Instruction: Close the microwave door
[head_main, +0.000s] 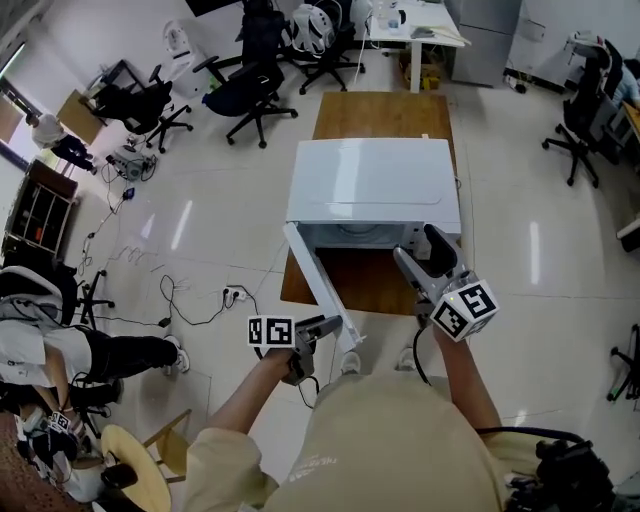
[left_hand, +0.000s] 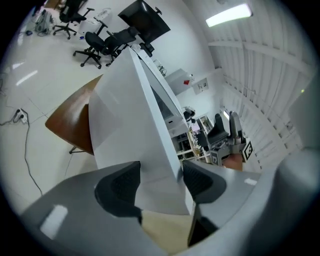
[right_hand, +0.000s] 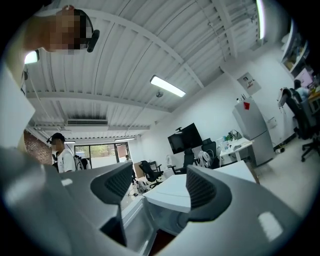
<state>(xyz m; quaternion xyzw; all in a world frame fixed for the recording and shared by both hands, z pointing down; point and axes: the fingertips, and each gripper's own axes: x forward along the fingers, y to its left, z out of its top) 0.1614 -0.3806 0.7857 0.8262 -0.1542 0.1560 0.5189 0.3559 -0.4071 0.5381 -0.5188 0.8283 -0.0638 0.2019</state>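
Note:
A white microwave (head_main: 372, 180) stands on a brown wooden table (head_main: 380, 115), and its door (head_main: 318, 285) hangs wide open toward me, hinged at the left. My left gripper (head_main: 330, 328) is at the door's free end. In the left gripper view the door's edge (left_hand: 130, 115) runs between the jaws, and the gripper (left_hand: 161, 182) is shut on it. My right gripper (head_main: 420, 255) hovers at the microwave's front right corner, tilted upward and shut with nothing in it. In the right gripper view, the microwave (right_hand: 200, 187) lies beyond the jaws of that gripper (right_hand: 160, 184).
Several black office chairs (head_main: 250, 90) stand on the tiled floor to the far left. A power strip with cables (head_main: 232, 295) lies left of the table. A person (head_main: 60, 350) sits at the left edge, near a round wooden stool (head_main: 135, 470). A white desk (head_main: 415, 25) stands behind the table.

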